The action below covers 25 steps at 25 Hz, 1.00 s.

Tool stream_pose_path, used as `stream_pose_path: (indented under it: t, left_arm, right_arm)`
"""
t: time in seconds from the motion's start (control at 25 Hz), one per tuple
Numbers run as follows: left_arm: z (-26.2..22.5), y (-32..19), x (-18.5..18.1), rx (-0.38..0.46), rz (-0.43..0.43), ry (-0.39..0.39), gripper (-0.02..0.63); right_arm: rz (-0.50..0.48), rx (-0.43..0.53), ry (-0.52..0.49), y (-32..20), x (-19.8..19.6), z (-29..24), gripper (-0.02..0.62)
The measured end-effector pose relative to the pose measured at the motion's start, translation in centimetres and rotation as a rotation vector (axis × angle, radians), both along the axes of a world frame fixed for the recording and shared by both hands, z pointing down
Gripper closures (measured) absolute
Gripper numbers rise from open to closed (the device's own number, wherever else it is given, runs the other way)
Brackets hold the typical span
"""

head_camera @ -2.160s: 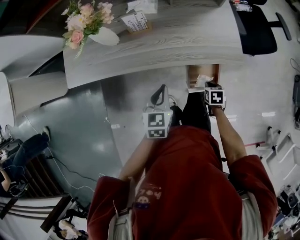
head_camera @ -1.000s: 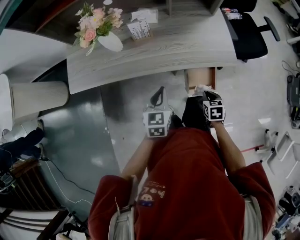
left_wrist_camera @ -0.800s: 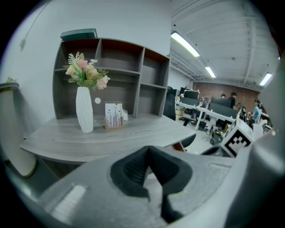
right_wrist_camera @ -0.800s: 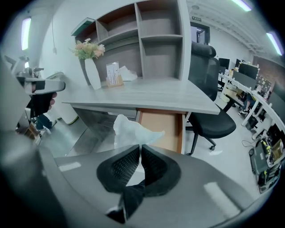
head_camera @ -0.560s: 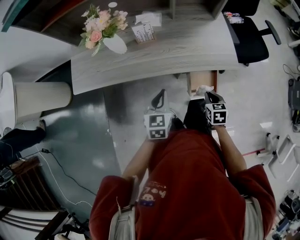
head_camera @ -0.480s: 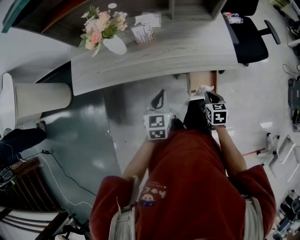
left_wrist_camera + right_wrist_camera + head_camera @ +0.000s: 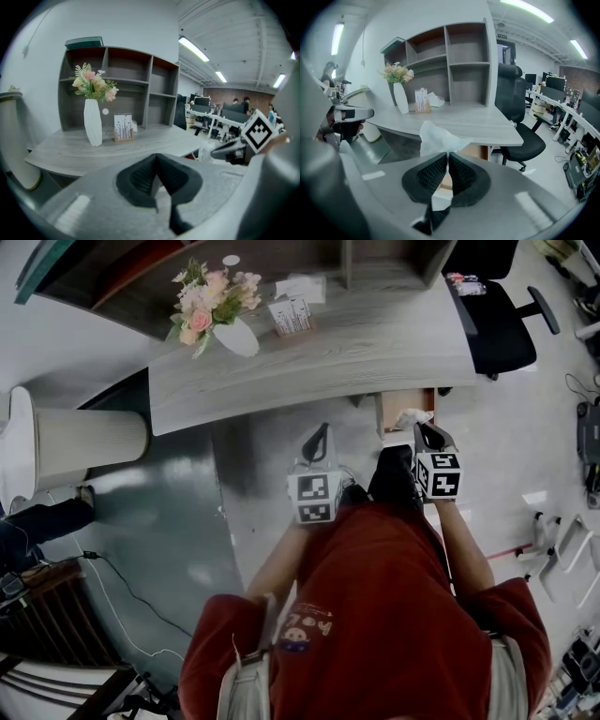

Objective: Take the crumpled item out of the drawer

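Drawing the crumpled item [image 7: 436,138] back from the open drawer [image 7: 392,411] under the right edge of the desk [image 7: 328,352], pinched tight in the right gripper [image 7: 446,159] (pulled nearer the body than a moment ago). Holding the left gripper [image 7: 157,164] closed and empty, well apart. Nearly finishing the removal, judging by this.

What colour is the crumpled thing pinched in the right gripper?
White. The crumpled tissue-like sheet shows best in the right gripper view.

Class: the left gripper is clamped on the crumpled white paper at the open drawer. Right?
No. The right gripper is clamped on the crumpled white paper at the open drawer; the right gripper view shows its jaws shut on it.
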<state>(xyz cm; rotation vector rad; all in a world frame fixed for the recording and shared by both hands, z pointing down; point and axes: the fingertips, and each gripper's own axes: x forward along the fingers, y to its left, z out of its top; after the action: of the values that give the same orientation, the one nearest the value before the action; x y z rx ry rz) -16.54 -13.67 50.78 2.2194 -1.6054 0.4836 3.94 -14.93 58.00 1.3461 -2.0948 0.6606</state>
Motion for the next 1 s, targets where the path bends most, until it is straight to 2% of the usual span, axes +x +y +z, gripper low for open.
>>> stream_pose_path:
  t: [0.16,0.36,0.6,1.0]
  left_arm:
    - [-0.5,-0.1,-0.2,0.006,0.004,-0.006,0.606]
    - [-0.6,-0.3,-0.2,0.012,0.006,-0.011,0.606]
    - [-1.3,-0.6,0.1,0.026,0.011,-0.009,0.606]
    - [-1.2,-0.5,0.1,0.055,0.004,-0.012,0.606]
  right_arm:
    - [0.006,0.029,-0.02,-0.5,-0.1,-1.3,0.581]
    - [-0.01,0.089,0.016,-0.9,-0.3,-2.7,0.581]
    - [0.0,0.131,0.012,-1.2,-0.2,-3.6,0.581]
    - [0.046,0.156,-0.048,-1.3,0.2,-4.6,0.581]
